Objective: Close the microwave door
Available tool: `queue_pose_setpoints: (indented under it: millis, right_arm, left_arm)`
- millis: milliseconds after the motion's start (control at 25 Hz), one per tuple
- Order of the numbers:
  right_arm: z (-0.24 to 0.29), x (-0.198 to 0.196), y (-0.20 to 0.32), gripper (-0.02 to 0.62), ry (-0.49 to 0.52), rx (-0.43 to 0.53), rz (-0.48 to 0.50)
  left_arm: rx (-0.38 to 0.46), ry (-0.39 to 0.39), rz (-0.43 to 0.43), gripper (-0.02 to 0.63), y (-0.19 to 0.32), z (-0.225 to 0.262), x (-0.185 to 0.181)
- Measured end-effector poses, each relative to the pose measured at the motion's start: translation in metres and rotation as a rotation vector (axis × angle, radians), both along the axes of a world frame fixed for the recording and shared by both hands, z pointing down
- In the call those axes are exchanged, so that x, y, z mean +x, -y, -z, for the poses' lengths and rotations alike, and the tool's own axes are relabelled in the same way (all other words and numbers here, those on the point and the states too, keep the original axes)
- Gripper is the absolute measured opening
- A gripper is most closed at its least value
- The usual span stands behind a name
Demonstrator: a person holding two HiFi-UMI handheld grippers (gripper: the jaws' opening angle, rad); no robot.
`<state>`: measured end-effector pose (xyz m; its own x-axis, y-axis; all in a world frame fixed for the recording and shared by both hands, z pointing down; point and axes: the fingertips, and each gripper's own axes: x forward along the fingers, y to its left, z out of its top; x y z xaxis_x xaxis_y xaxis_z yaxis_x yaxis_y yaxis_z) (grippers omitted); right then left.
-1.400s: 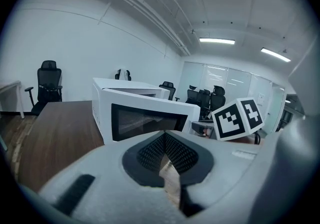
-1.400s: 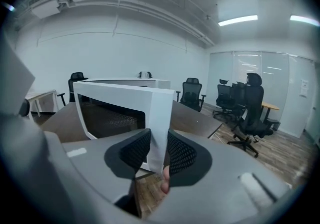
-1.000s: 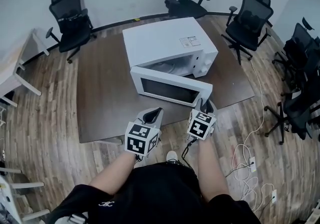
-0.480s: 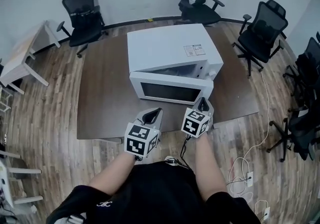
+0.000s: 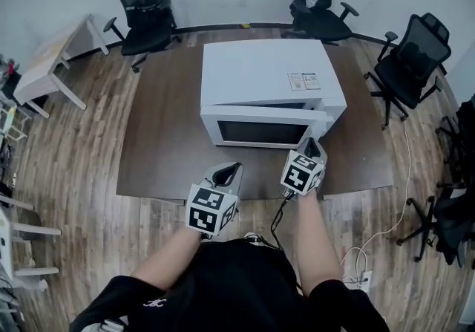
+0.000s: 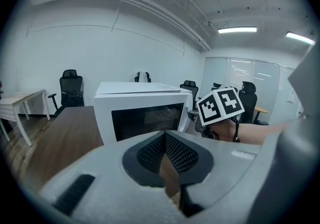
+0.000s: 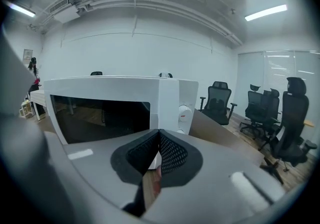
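Microwave door (image 5: 256, 131) sits almost flush with the white microwave (image 5: 260, 74) in the middle of the brown bench (image 5: 159, 137), with a thin gap at its top right. The person's 2 forearms reach forward. Right claw (image 5: 313, 146), pads pressed together and empty, points slightly down at the door's right end, probably touching it. Left claw (image 5: 230, 169), also pressed together on nothing, hovers over the bench's front edge, apart from the door. A white label (image 5: 303, 81) on the microwave's top is too small to read.
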<state>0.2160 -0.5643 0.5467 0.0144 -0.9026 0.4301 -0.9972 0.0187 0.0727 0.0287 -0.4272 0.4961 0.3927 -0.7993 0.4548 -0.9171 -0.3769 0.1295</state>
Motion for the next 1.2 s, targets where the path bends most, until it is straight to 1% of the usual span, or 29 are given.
queue_pose_setpoints:
  millis: [200, 360, 440, 560, 640, 720, 840, 1080, 1200]
  right_arm:
    - [-0.001, 0.001, 0.03, 0.009, 0.019, 0.003, 0.017]
    - [-0.001, -0.005, 0.048, 0.008, 0.009, 0.012, 0.039]
    - [0.0, -0.006, 0.051, -0.006, 0.006, 0.025, 0.034]
    - [0.0, -0.005, 0.048, 0.002, -0.035, 0.042, 0.038]
    - [0.002, -0.006, 0.046, 0.002, -0.005, 0.042, 0.051]
    - [0.008, -0.01, 0.041, 0.002, 0.008, 0.057, 0.07]
    - [0.017, -0.023, 0.023, 0.002, 0.018, 0.078, 0.126]
    - [0.043, -0.044, -0.025, 0.002, 0.161, 0.108, 0.23]
    - [0.068, -0.053, -0.045, 0.003, 0.195, 0.156, 0.261]
  left_arm:
    - [-0.016, 0.008, 0.044, 0.008, 0.009, -0.006, -0.008]
    - [-0.023, 0.007, 0.074, 0.008, 0.014, -0.009, -0.016]
    - [-0.025, 0.005, 0.084, 0.008, 0.015, -0.009, -0.017]
    - [-0.028, 0.001, 0.093, 0.008, 0.014, -0.009, -0.019]
    - [-0.024, -0.002, 0.093, 0.008, 0.015, -0.009, -0.018]
    - [-0.019, -0.005, 0.091, 0.008, 0.014, -0.009, -0.016]
    - [-0.012, -0.007, 0.085, 0.008, 0.011, -0.009, -0.012]
    - [0.02, -0.017, 0.074, 0.008, 0.003, -0.001, -0.003]
    - [0.045, -0.021, 0.074, 0.008, 0.0, 0.006, -0.002]
